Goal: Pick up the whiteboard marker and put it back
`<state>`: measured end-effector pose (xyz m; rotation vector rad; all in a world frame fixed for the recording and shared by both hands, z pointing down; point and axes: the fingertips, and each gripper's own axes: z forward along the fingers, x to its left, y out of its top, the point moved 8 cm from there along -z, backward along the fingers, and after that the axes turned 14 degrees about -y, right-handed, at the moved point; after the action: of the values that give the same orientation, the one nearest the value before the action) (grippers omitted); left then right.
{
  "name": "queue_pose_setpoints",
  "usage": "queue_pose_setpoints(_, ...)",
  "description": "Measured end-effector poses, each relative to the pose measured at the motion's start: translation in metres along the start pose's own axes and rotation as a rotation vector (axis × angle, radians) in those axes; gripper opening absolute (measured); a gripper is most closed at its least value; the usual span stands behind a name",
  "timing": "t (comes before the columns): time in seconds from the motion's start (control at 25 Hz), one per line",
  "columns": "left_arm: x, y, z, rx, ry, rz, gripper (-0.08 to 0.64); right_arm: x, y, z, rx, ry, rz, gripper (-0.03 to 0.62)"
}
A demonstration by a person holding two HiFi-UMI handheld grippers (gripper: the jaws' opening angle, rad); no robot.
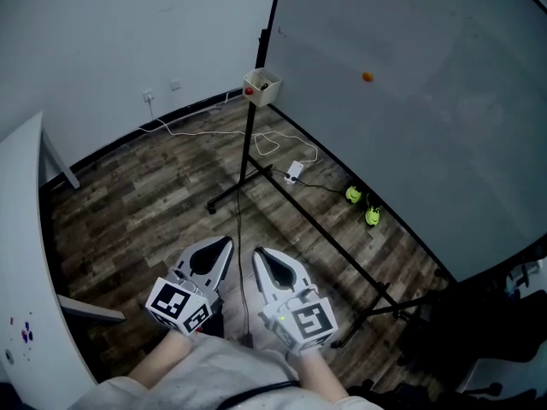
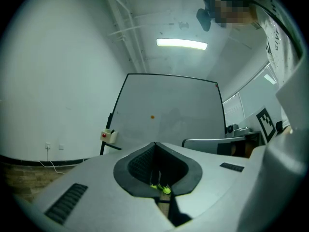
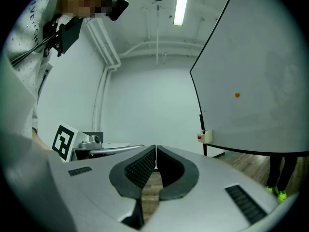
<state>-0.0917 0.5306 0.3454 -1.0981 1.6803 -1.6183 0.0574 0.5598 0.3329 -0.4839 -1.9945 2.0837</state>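
Head view: both hands hold the left gripper (image 1: 224, 248) and right gripper (image 1: 261, 256) level, side by side, facing the whiteboard (image 1: 410, 101). The whiteboard marker is too small to make out; a dark tip pokes from the corner box (image 1: 262, 86).

Left gripper view: jaws closed, empty.

Right gripper view: jaws closed, empty.

Pale grey left claw (image 1: 224, 244) and right claw (image 1: 261, 254), black ribbed pads (image 3: 140, 169), black-and-white marker cubes (image 1: 179, 306), light grey sleeves (image 1: 214, 372).

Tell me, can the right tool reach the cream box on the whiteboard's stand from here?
Probably not yet: the shut right tool is near the person's body, the cream box well ahead. The way looks free, so stepping forward should do.
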Motion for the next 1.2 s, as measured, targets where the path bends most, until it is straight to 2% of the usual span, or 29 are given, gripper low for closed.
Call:
queue_pose_setpoints(0.24, 0.055, -0.007, 0.02, -0.005, -0.004, -0.03, 0.014, -0.012, -0.01, 0.056, -0.003, -0.005, -0.008, 0.02)
queue_pose_setpoints(0.52, 0.144, 0.001, 0.062, 0.01, -0.032, -0.046, 0.014, -0.037, -0.008, 0.147, 0.031, -0.024, -0.001, 0.02)
queue_pose_setpoints(0.76, 0.216, 0.01, 0.084, 0.023, -0.055, -0.051, 0.014, -0.042, 0.0, 0.223, -0.004, -0.037, 0.02, 0.02)
queue_pose_setpoints(1.08, 0.298, 0.017, 0.103, 0.014, -0.066, -0.054, 0.014, -0.05, -0.007, 0.304, 0.031, -0.064, 0.002, 0.02)
queue_pose_setpoints(1.2, 0.32, 0.018, 0.105, 0.012, -0.079, -0.047, 0.014, -0.049, -0.006, 0.329, 0.03, -0.049, 0.002, 0.02)
